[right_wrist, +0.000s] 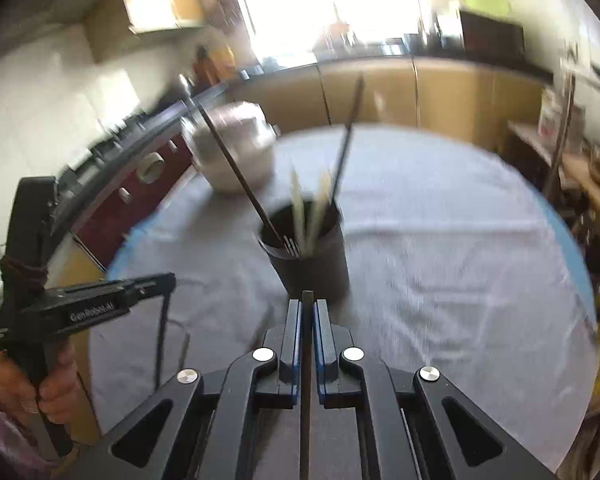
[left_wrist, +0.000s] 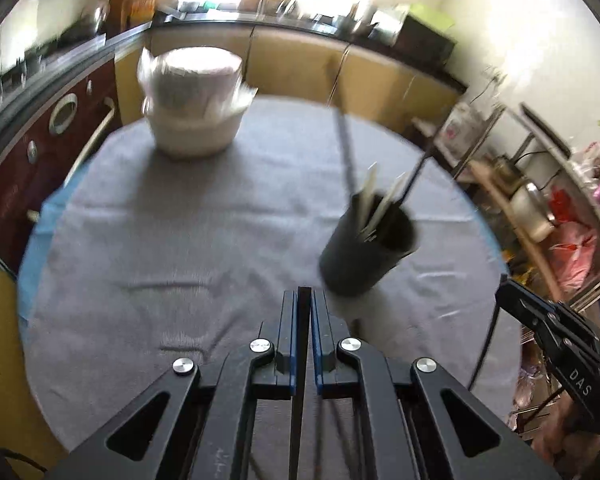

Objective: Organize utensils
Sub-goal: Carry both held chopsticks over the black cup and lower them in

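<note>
A black utensil cup (left_wrist: 366,254) stands on the grey cloth of the round table (left_wrist: 180,240). It holds pale chopsticks, a dark-handled fork and another dark stick. It also shows in the right wrist view (right_wrist: 310,248), just beyond my right gripper. My left gripper (left_wrist: 304,300) is shut on a thin dark stick that runs back under it, left of the cup. My right gripper (right_wrist: 308,306) is shut on a thin dark stick too. The right gripper shows at the right edge of the left view (left_wrist: 556,340). The left gripper shows at the left edge of the right view (right_wrist: 80,304).
A white lidded pot (left_wrist: 194,108) stands at the table's far left, seen also in the right wrist view (right_wrist: 236,148). Kitchen counters and yellow cabinets (left_wrist: 300,64) lie behind. A cluttered shelf rack (left_wrist: 540,200) stands to the right. Both views are motion-blurred.
</note>
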Motion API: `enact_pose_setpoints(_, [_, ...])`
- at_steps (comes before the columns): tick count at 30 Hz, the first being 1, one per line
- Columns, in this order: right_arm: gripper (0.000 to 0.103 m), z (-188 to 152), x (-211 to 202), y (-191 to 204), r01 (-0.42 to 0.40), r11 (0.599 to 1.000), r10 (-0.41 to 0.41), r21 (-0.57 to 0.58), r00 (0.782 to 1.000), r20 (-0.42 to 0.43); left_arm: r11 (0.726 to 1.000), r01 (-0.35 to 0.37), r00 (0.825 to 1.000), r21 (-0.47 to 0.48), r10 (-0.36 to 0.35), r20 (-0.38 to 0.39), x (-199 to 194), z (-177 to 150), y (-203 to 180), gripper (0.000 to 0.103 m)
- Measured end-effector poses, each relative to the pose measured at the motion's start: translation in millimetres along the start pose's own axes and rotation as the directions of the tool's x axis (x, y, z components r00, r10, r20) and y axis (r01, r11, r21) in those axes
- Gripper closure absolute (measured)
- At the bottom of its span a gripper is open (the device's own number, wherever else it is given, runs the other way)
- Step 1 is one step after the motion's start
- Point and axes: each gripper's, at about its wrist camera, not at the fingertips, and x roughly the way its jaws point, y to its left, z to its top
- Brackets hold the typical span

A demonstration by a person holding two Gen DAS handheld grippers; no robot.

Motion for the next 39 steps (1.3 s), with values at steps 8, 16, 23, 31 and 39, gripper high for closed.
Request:
enact_pose_setpoints(8, [0.097, 28, -54, 25, -0.032, 0.997, 0.045, -0.068, 0.979, 0.197, 0.998, 0.028, 0.99, 0.058, -0.036, 0.138, -53, 28, -37, 0.097])
enact_pose_setpoints(16, [0.097, 55, -59, 34, -0.025, 0.997, 0.042, -0.068, 0.964, 0.264, 0.998, 0.016, 0.973, 0.065, -0.031, 0.23, -72, 52, -50, 0.097])
enact_pose_setpoints(23, [0.097, 81, -70, 41, -0.007, 0.996, 0.032, -0.084, 0.955, 0.295, 0.998, -0.013, 0.962, 0.068, -0.006, 0.273, -81, 79, -60, 0.097])
enact_pose_setpoints(31, [0.097, 117, -85, 44, 0.015, 0.995, 0.017, -0.098, 0.947, 0.322, 0.997, -0.006, 0.957, 0.081, -0.018, 0.289, -92, 107, -69, 0.097])
enact_pose_setpoints(39, [0.097, 145, -92, 40, 0.039, 0.997, -0.009, -0.07, 0.922, 0.386, 0.998, 0.024, 0.928, 0.066, -0.046, 0.37, -107, 127, -75, 0.097])
